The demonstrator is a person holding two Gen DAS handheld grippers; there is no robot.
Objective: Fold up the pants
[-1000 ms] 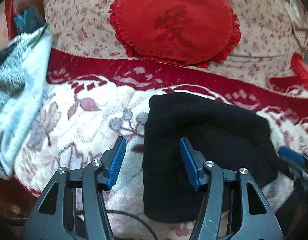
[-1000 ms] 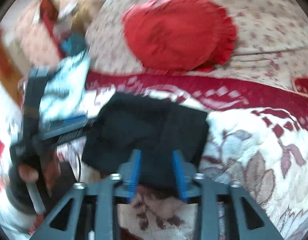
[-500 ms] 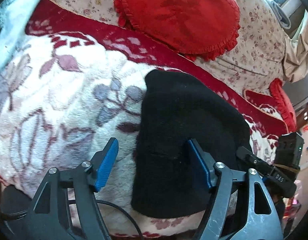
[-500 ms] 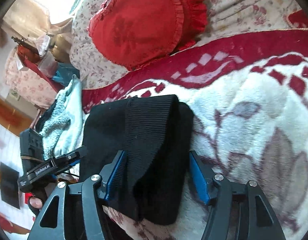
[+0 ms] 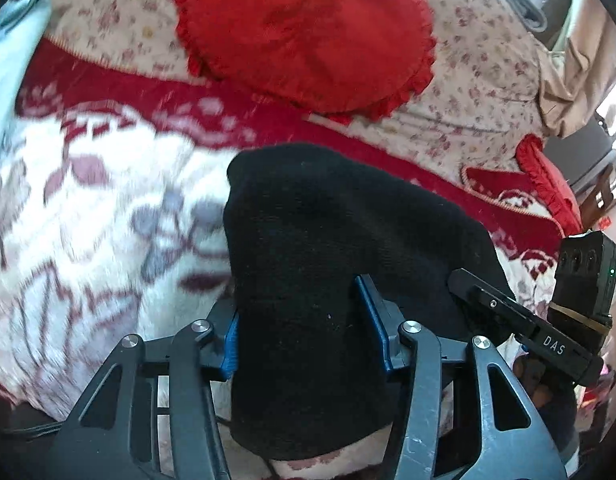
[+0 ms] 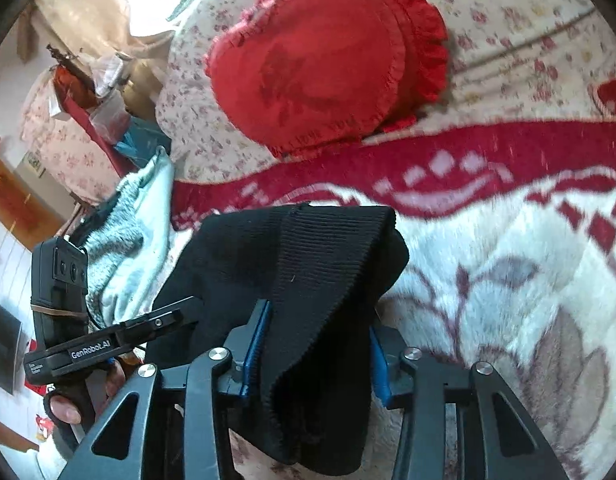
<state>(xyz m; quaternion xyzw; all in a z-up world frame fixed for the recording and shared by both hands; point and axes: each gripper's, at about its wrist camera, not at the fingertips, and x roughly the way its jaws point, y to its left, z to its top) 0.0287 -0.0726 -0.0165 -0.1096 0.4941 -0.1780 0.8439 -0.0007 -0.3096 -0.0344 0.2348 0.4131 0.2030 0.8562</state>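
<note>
Folded black pants (image 5: 347, 232) lie in a thick bundle on a white and red flowered blanket (image 5: 88, 220). My left gripper (image 5: 304, 328) straddles the bundle's near left end, jaws closing, with cloth filling the gap between the blue pads. In the right wrist view the pants (image 6: 308, 248) show a ribbed waistband on top. My right gripper (image 6: 315, 348) is closing on that near right end, and the cloth hides most of its right pad. Each wrist view shows the other gripper's housing (image 5: 547, 340) beside the pants, held by a hand (image 6: 68, 408).
A red frilled heart cushion (image 5: 308, 28) leans on the flowered sofa back behind the pants. A second red cushion (image 5: 539, 176) sits further right. A pale grey-blue garment (image 6: 136, 248) lies at the blanket's left end. The sofa's front edge is just below the grippers.
Both grippers opened wide, pushed forward and down over the pants' near ends, and have narrowed onto the cloth. The pants now sit between both pairs of pads.
</note>
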